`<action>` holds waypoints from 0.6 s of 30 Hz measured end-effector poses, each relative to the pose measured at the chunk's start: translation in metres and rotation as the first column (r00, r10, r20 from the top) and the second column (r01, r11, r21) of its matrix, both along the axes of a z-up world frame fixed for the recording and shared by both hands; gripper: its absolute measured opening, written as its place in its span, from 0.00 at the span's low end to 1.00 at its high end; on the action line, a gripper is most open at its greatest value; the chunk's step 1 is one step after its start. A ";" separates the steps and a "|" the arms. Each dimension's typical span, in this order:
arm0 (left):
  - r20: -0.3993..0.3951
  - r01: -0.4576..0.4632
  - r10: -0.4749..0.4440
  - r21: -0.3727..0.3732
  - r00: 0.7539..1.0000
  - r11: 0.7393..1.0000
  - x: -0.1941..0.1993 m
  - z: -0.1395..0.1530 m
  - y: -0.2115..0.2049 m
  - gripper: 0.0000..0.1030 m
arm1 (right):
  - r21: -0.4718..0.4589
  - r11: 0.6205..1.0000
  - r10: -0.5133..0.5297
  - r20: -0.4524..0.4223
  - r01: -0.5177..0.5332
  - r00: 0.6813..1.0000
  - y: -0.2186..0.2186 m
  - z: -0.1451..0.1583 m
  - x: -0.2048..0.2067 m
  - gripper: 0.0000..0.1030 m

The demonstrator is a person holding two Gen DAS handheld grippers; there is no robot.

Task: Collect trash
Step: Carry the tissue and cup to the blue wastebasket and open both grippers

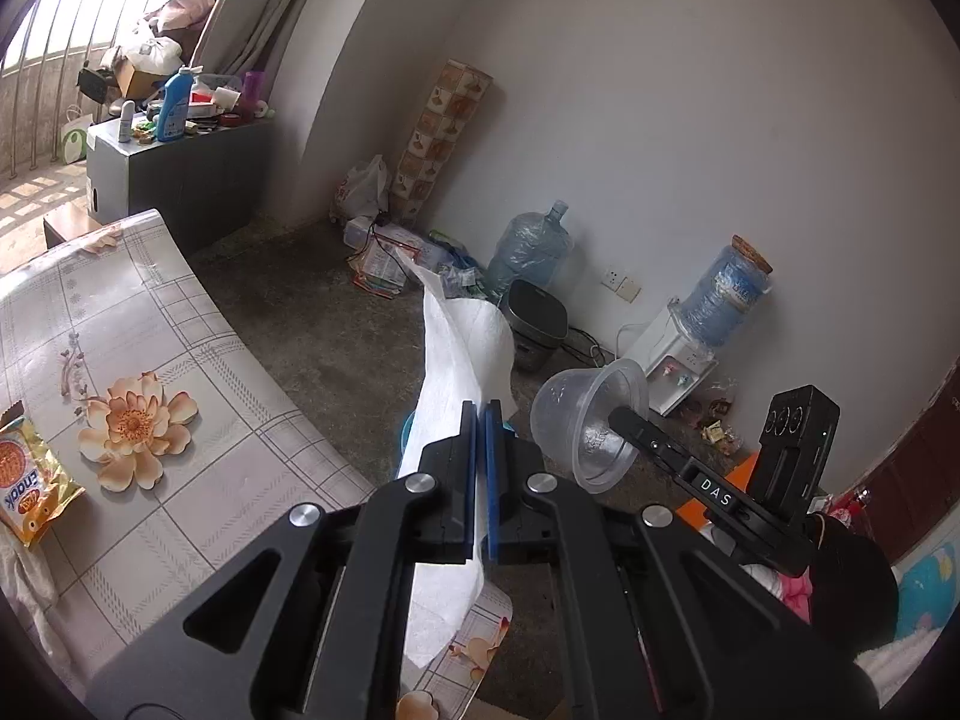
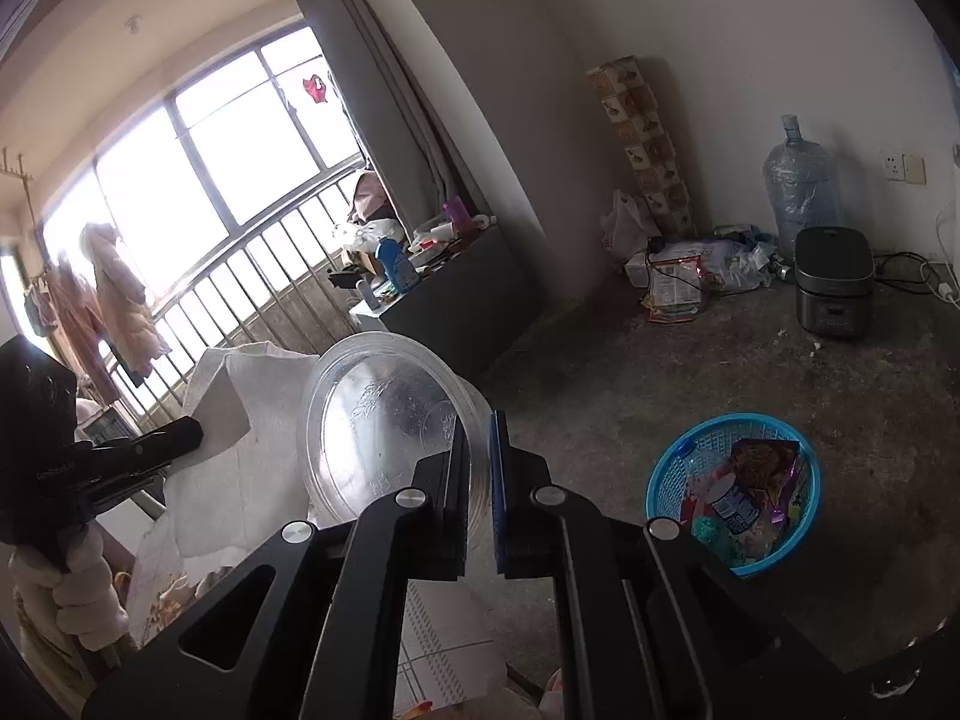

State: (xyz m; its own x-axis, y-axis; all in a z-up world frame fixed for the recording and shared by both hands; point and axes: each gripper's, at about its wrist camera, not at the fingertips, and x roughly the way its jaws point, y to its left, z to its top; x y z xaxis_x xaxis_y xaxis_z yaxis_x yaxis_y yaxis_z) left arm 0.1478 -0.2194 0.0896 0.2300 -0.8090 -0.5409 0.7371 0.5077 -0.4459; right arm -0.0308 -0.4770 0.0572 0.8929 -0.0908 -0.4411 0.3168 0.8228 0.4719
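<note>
White paper towel (image 1: 462, 354) is pinched between the jaws of the left gripper (image 1: 481, 420), held in the air past the table (image 1: 198, 480) edge; top corner curls upward, bottom end hangs over the tabletop. Clear plastic bowl (image 2: 384, 414) is clamped by its rim in the right gripper (image 2: 480, 438), tipped on its side, just right of the towel, apart from it. Blue basket (image 2: 666, 480) on the floor right of the bowl, w/ wrappers inside. Snack packet (image 1: 30, 480) lies on the table, far left of the towel. Rice cooker (image 2: 831, 282) and water jug (image 2: 801, 186) by the wall, beyond the basket.
</note>
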 end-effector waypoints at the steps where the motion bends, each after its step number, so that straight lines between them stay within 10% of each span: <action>1: -0.014 0.026 -0.026 0.005 1.000 1.000 0.001 -0.002 -0.018 0.01 | 0.014 0.999 -0.032 -0.009 0.032 0.999 -0.011 -0.006 -0.004 0.06; 18: -0.322 0.301 -0.204 0.285 0.924 0.910 0.042 -0.170 -0.282 0.01 | 0.324 0.855 -0.276 -0.374 0.404 0.885 -0.159 -0.189 0.003 0.07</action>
State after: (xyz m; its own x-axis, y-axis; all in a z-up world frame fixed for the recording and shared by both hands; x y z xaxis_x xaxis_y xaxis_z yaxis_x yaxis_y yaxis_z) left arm 0.1895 -0.5013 -0.0807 -0.1575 -0.5883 -0.7931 0.7294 0.4722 -0.4951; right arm -0.0274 -0.6361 -0.1318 0.6523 -0.1310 -0.7466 0.7214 0.4097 0.5584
